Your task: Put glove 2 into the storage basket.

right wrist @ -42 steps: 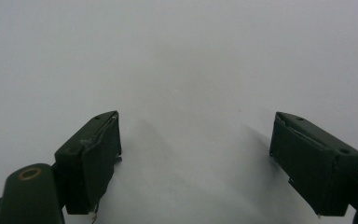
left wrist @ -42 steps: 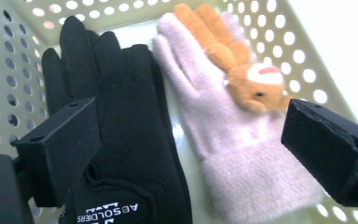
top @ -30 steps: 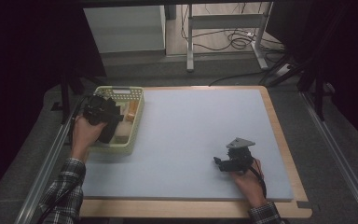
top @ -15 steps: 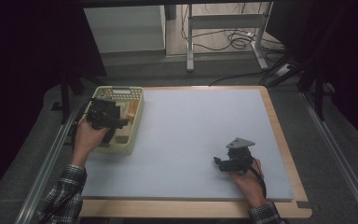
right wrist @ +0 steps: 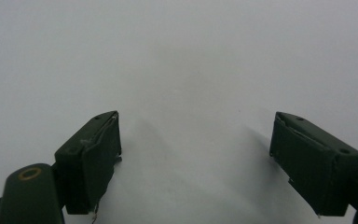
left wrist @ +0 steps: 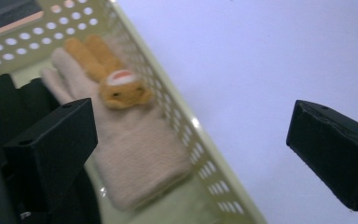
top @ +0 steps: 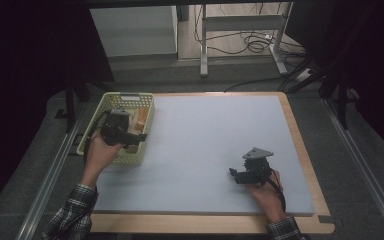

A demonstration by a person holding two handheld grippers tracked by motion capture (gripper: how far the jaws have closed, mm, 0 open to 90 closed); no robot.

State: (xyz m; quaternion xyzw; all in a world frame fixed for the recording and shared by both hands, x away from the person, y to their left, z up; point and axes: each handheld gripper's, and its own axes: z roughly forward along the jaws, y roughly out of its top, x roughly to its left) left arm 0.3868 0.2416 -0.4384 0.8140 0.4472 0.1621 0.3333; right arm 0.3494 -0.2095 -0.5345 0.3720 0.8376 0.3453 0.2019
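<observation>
Nearby, both grippers stand open over the worktop (top: pixel 205 150).

Closest, the right gripper (top: pixel 234 173) rests low on the grey mat, jaws wide apart with nothing between them. Farther off at the left edge, the left gripper (top: pixel 139 138) hovers over the basket (top: pixel 92 132), jaws spread across its near wall; a beige glove (left wrist: pixel 135 154) with an orange animal face lies inside, untouched.

No legible text or labels anywhere
</observation>
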